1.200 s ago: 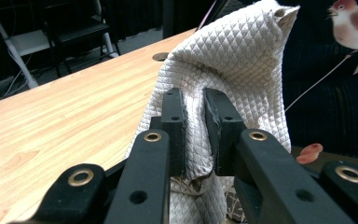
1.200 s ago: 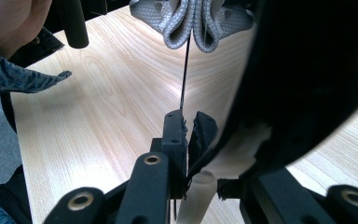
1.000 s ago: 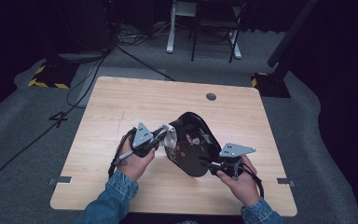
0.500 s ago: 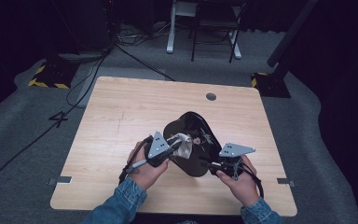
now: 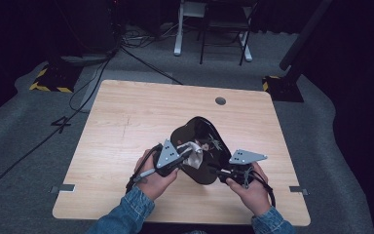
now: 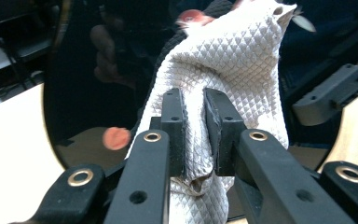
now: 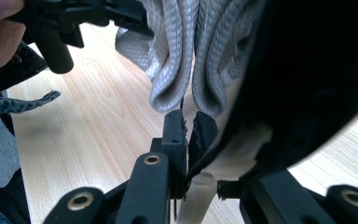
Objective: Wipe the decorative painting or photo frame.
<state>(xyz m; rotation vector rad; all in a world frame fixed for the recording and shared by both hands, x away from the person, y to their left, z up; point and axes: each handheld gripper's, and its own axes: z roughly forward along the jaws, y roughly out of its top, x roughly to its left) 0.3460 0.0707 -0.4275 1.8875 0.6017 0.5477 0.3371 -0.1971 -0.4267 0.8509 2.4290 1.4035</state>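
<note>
Since a second ago my left gripper (image 5: 187,157) has slid its cloth (image 6: 233,70) rightward across the black glossy plate (image 5: 202,141). White and quilted, the cloth sits bunched between the left jaws, clamped tight, pressed on the plate's face above the table (image 5: 126,117). My right gripper (image 7: 189,126) pinches the plate's near rim.

A glossy black oval plate (image 5: 205,146) stands tilted on edge above the table. A white quilted cloth (image 6: 233,79), bunched, presses its face.
</note>
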